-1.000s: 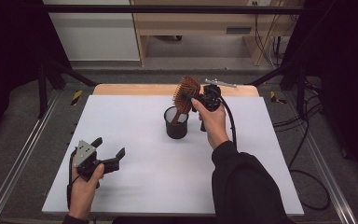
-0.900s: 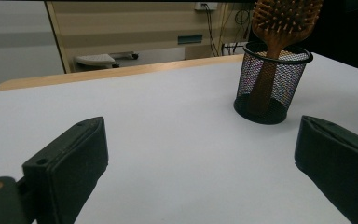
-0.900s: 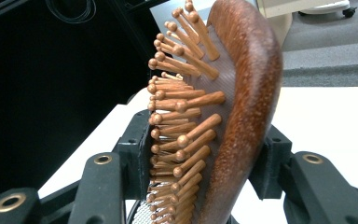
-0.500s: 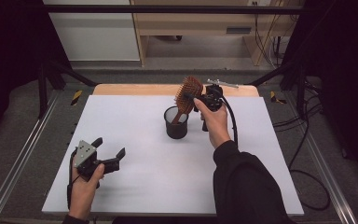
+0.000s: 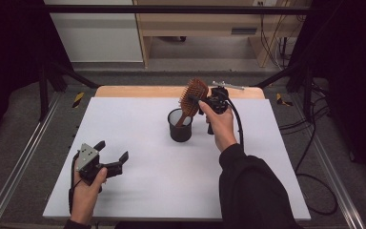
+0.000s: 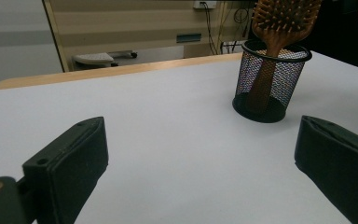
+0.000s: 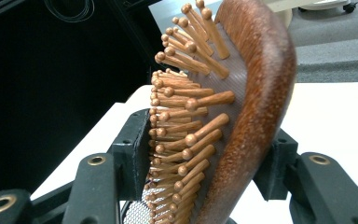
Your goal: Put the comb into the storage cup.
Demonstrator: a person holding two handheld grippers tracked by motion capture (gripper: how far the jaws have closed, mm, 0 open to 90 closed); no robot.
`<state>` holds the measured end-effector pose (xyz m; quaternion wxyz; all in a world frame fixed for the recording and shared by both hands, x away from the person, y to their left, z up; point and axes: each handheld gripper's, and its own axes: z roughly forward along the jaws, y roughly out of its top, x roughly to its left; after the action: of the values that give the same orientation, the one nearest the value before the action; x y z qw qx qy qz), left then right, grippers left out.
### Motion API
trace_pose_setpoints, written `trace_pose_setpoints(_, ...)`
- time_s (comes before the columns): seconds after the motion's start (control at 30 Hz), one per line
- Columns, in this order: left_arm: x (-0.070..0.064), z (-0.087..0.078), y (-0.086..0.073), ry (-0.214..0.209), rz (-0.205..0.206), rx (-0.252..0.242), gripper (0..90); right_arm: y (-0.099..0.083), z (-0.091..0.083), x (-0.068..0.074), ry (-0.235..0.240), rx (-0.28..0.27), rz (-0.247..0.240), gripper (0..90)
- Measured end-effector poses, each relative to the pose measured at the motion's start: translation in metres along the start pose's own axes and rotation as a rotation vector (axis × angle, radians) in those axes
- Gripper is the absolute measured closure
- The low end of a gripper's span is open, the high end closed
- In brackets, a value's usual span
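Left gripper (image 5: 110, 157): held low over the near-left part of the table (image 5: 138, 181) by the left hand (image 5: 86, 183). Its 2 jaws stand wide apart, nothing between them. In the left gripper view the gripper (image 6: 200, 163) looks across bare white tabletop toward the cup (image 6: 271, 81), which is well apart from it.

Cup (image 5: 180, 125): black mesh, upright, on the table right of centre and toward the far edge. Through the mesh the brush handle is seen inside it, slanted, its lower end down near the cup floor.

Brush (image 5: 194, 98): brown wooden paddle type with wooden pins. Handle down in the cup, head up above the rim and tilted toward the right. In the left gripper view the pinned face of the brush (image 6: 279, 23) shows above the rim.

Right gripper (image 5: 201, 101): at the brush head, just right of and above the cup, held by the right hand (image 5: 219, 125) in a dark sleeve. In the right gripper view the gripper (image 7: 205, 154) has its 2 jaws clamped on the brush (image 7: 242, 107) head, 1 jaw on the pin side, 1 on the smooth back.
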<state>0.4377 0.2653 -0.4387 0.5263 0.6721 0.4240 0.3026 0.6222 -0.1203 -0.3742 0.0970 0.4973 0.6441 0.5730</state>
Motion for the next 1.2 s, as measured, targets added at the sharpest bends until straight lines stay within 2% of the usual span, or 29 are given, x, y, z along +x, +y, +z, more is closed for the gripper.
trace_pose_setpoints(1.2, -0.0008, 0.0005, -0.0001, -0.001, 0.008, 0.005, 2.8, 0.0002, -0.0027, -0.0005, -0.006, 0.033, -0.028, 36.2)
